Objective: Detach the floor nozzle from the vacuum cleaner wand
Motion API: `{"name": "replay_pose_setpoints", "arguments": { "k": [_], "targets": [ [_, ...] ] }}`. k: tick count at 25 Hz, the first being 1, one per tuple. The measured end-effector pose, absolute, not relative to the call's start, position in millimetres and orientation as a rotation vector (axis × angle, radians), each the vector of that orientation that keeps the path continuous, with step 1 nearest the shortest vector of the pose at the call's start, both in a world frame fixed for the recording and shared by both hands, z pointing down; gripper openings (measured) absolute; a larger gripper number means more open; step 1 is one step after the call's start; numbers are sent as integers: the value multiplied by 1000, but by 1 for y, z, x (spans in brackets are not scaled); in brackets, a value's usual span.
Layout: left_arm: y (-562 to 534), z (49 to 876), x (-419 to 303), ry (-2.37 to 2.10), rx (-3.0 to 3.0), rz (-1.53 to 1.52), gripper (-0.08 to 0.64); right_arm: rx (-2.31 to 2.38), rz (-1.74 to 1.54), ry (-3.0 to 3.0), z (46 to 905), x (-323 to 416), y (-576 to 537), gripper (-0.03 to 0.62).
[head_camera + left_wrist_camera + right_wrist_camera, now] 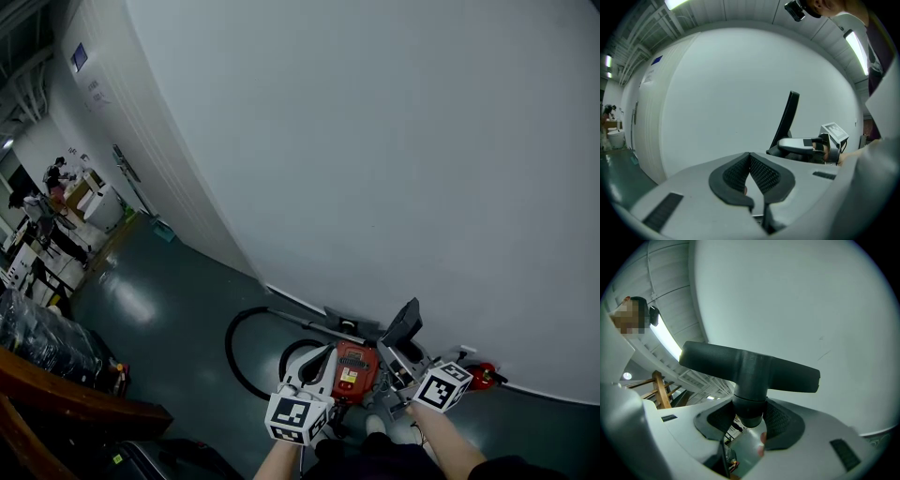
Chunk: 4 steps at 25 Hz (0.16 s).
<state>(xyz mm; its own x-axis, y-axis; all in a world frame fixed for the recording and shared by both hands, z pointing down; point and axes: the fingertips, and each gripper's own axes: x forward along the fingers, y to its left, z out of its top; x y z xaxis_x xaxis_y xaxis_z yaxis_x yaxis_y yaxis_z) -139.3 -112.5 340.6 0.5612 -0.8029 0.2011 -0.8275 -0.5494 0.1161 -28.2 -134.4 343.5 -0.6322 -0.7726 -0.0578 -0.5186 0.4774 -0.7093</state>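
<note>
The left gripper (750, 157) is seen with its jaws pressed together and nothing between them. Further right, the floor nozzle (750, 366) is pinched by its round neck between the pads of the right gripper (751, 414) and is held before the white wall (797, 296). The nozzle is dark grey and T-shaped, its long bar set across just above the jaws, slightly tilted.

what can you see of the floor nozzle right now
The floor nozzle is a dark grey, matte plastic T: a long flat bar on a short round neck with a collar ring. The right gripper is shut on the neck. The neck's lower end looks free, with nothing attached to it. The nozzle is held in the air before a pale wall, near the red vacuum cleaner.
</note>
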Motion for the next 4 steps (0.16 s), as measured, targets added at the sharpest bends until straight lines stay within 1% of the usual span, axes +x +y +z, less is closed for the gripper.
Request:
{"name": "replay_pose_setpoints", "arguments": {
  "k": [4],
  "targets": [
    [-118,342,-148,-1375,2601,193,5,-1081,-947,2354,344,-34,-140,189]
  ]
}}
